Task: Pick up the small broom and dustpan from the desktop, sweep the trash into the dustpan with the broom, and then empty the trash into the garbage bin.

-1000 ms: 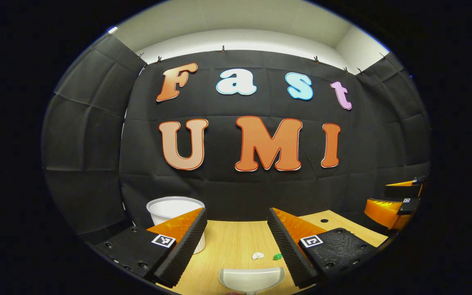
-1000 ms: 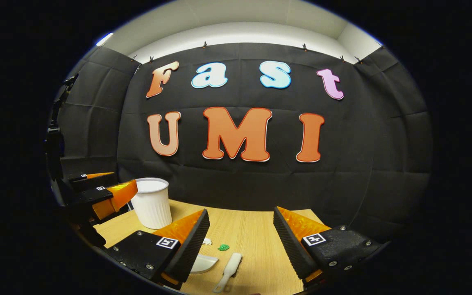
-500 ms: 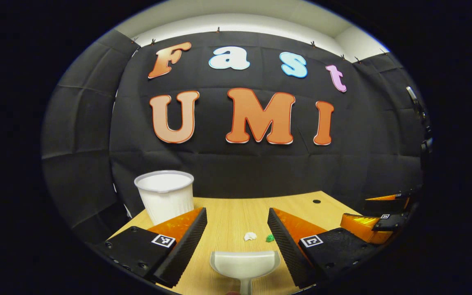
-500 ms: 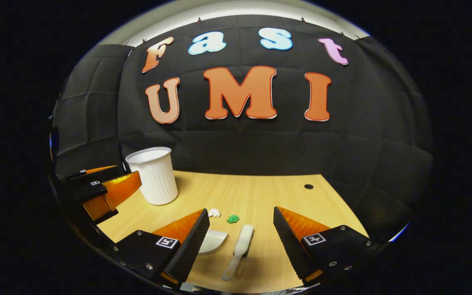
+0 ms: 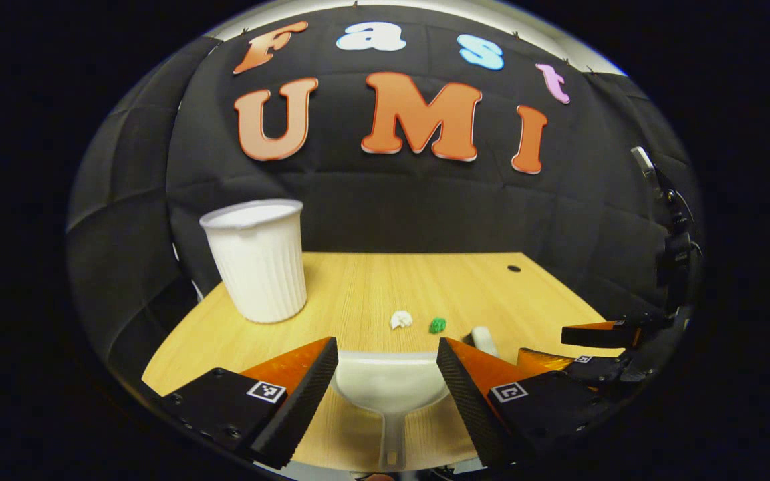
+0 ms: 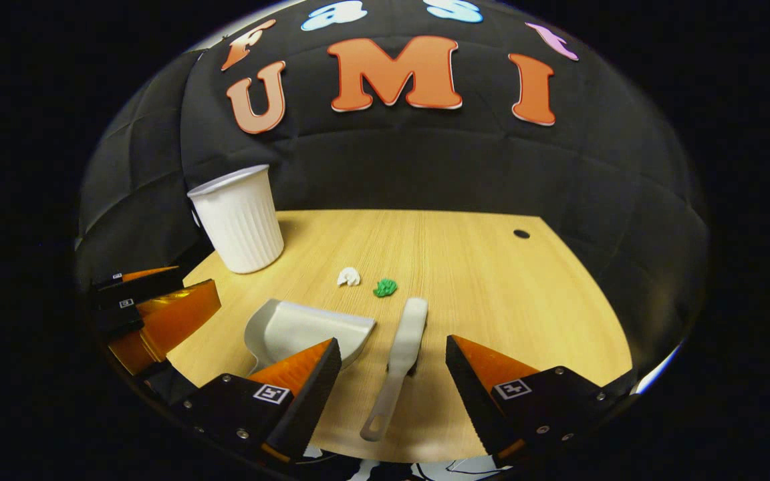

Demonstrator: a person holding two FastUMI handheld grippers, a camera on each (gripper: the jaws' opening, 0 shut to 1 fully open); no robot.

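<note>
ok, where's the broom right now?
In the right gripper view the broom lies flat on the desk between the open right gripper fingers, just right of the dustpan, bristle end toward the green scrap.

1. In the left gripper view, the white ribbed bin point(image 5: 256, 262) stands upright at the left of the frame on the wooden desktop point(image 5: 385, 280), blocking that corner.
2. At mid frame, a white scrap point(image 5: 400, 320) and a green scrap point(image 5: 437, 325) lie just beside each other; bare wood stretches beyond them to the black cloth wall.
3. In the right gripper view, the dustpan point(image 6: 305, 331) and broom point(image 6: 398, 357) lie side by side at lower centre, apart, with a narrow strip between.
4. The right half of that frame is open wood, broken by a small dark hole point(image 6: 521, 234).
5. The other gripper point(image 6: 158, 314) crowds the lower left edge.
</note>
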